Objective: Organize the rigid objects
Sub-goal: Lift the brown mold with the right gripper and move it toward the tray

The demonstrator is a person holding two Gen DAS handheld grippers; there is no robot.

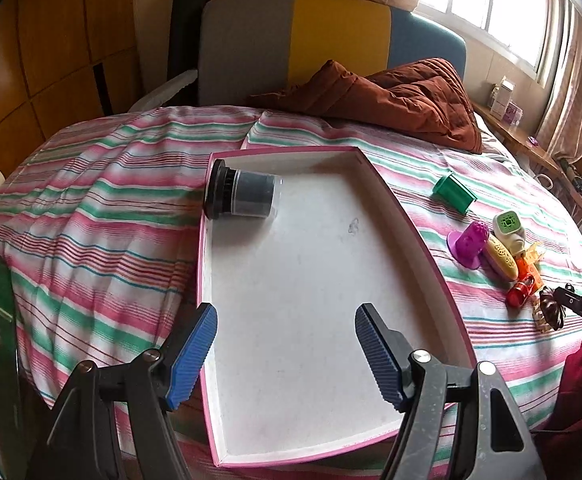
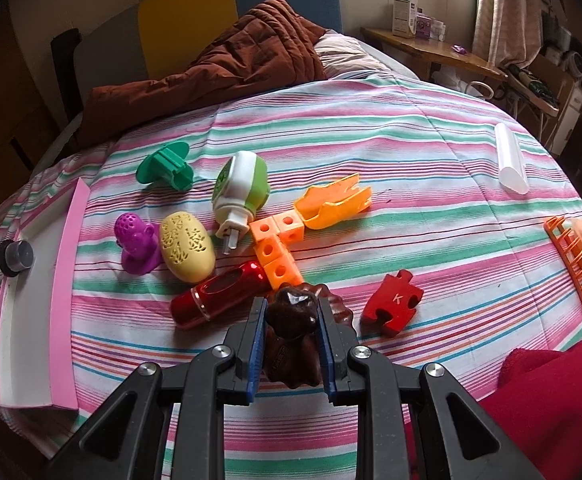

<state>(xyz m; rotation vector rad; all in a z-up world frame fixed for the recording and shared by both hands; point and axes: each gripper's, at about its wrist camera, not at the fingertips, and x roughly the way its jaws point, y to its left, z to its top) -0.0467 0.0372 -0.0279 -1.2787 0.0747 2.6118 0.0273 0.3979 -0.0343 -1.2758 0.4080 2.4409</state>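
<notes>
The right gripper has its jaws clenched on the dark brown hair clip, just above the striped bed near its front edge, close to the red tube and the orange blocks. The left gripper hangs with its jaws released and holding nothing over the pink box, where 1 black jar lies in the far corner. The step looks like picking up the clip; next it must be lifted clear of the other toys and carried to the box.

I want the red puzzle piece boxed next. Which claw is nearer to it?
Right. The right claw, shut on a dark brown clip, sits just beside the red puzzle piece. The left claw hangs open over the pink-rimmed box, away from the toys.
</notes>
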